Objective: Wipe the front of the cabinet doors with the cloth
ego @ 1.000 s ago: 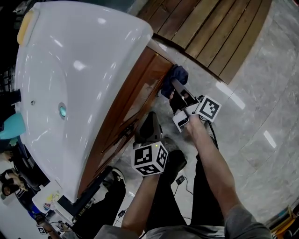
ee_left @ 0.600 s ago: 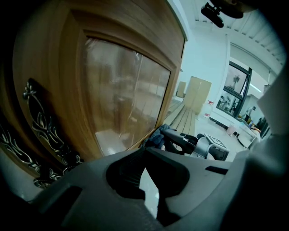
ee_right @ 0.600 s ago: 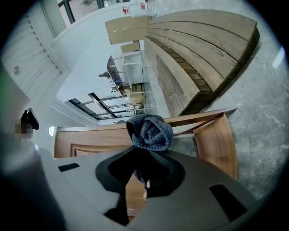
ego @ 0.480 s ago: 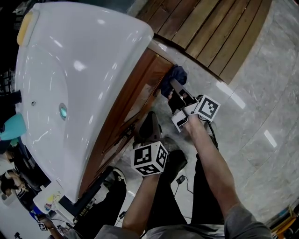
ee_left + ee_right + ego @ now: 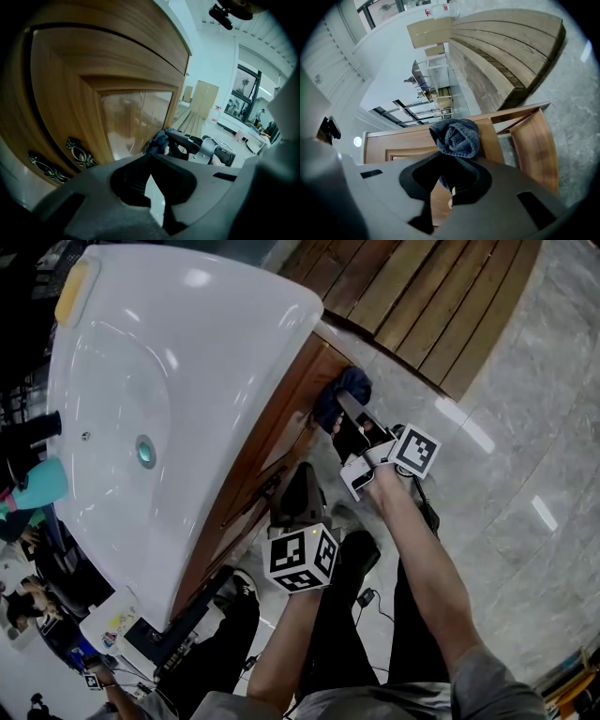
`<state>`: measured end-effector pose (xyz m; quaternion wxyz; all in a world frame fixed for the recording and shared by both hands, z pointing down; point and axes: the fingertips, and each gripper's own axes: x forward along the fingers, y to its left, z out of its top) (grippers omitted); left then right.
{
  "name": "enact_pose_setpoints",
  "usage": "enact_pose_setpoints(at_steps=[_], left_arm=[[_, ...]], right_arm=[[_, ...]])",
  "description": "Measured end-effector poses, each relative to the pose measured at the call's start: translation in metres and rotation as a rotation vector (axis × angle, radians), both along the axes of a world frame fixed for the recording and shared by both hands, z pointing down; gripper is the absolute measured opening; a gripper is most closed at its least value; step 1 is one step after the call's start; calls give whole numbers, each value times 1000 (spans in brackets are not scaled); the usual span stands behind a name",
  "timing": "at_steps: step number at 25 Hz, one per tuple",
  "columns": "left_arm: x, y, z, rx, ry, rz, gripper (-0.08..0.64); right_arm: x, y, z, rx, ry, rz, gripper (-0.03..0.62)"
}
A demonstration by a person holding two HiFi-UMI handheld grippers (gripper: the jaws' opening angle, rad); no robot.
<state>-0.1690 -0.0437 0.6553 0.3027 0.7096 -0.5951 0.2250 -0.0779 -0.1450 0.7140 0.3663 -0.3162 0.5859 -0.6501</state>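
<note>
A dark blue knitted cloth (image 5: 343,390) is pressed against the front of the brown wooden cabinet door (image 5: 286,423) under the basin. My right gripper (image 5: 341,412) is shut on the cloth (image 5: 457,135), which bulges out past its jaws in front of the door (image 5: 389,143). My left gripper (image 5: 298,488) hangs lower beside the same cabinet front, jaws together with nothing in them. In the left gripper view (image 5: 152,190), the glazed door panel (image 5: 136,119) is close ahead, and the cloth (image 5: 157,140) and the other gripper are seen beyond it.
A white basin (image 5: 187,381) overhangs the cabinet, with a teal bottle (image 5: 33,486) at its left. Ornate metal handles (image 5: 78,152) sit low on the door. Wooden decking (image 5: 422,306) lies beyond, on a grey marble floor (image 5: 534,456). A cable (image 5: 367,601) trails by the person's legs.
My right gripper has carried the cloth a little further onto the door front. The head view has shifted slightly. My left gripper has stayed about where it was.
</note>
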Motion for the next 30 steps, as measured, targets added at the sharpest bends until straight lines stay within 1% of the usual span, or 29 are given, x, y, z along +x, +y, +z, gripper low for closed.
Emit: enact_pose_setpoints(at_steps=[4, 12, 25, 30], left_arm=[[-2, 3, -17, -5, -5, -1, 8], [7, 0, -48, -6, 5, -7, 8], [17, -4, -103, 21, 13, -12, 8], [16, 1, -119, 27, 9, -21, 8]], right_arm=[[-1, 0, -21, 11, -14, -2, 54], [-1, -2, -73, 67, -18, -51, 54], [0, -1, -151, 134, -45, -101, 54], [0, 3, -171, 143, -48, -118, 54]])
